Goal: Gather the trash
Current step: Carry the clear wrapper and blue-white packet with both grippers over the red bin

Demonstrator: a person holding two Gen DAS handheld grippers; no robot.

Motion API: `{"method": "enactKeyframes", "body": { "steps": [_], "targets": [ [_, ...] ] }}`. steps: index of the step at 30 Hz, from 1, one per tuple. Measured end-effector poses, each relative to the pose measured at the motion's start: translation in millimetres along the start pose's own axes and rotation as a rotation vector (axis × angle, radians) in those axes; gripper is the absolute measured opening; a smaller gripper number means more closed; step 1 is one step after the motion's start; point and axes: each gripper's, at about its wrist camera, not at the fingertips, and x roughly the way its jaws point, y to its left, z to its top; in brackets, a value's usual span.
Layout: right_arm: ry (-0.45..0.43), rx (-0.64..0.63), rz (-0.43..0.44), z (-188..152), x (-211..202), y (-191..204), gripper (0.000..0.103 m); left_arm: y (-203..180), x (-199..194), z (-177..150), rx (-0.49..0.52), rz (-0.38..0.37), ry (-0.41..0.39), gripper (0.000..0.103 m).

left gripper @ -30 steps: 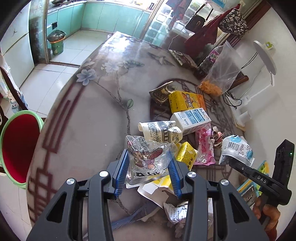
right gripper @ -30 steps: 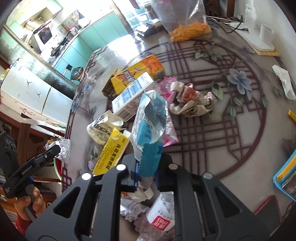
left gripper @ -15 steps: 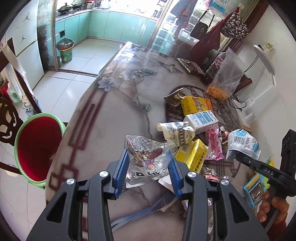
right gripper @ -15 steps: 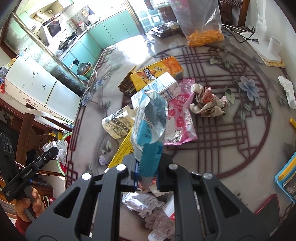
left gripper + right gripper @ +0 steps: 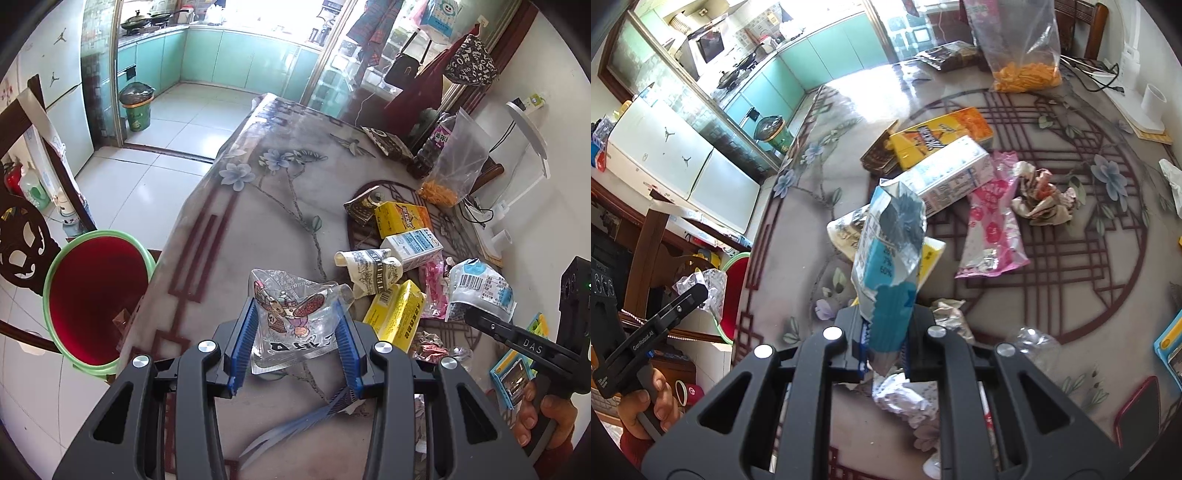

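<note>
My left gripper is shut on a crumpled clear wrapper with a cartoon print, which hangs over the table's left edge. Below and to its left stands a red bin with a green rim. In the right wrist view my right gripper is shut on a blue and silver pouch that stands upright above the table. The same pouch shows at the right of the left wrist view. The left gripper and its wrapper appear at the lower left, beside the bin.
More trash lies on the patterned table: a yellow box, a crushed paper cup, a white carton, an orange-yellow box, a pink wrapper and crumpled paper. A bag of orange snacks stands at the back.
Both grippers have moved toward the table's left edge with their loads. The red bin now shows larger and closer in the left wrist view. Neither grip has changed.
</note>
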Motion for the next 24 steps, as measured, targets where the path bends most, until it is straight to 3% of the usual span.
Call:
{"method": "enactKeyframes", "body": {
  "steps": [24],
  "targets": [
    [0.011,-0.114,-0.004,-11,23,113,0.014,98,-17,12,-0.048,0.032,-0.002,0.039]
  ]
}}
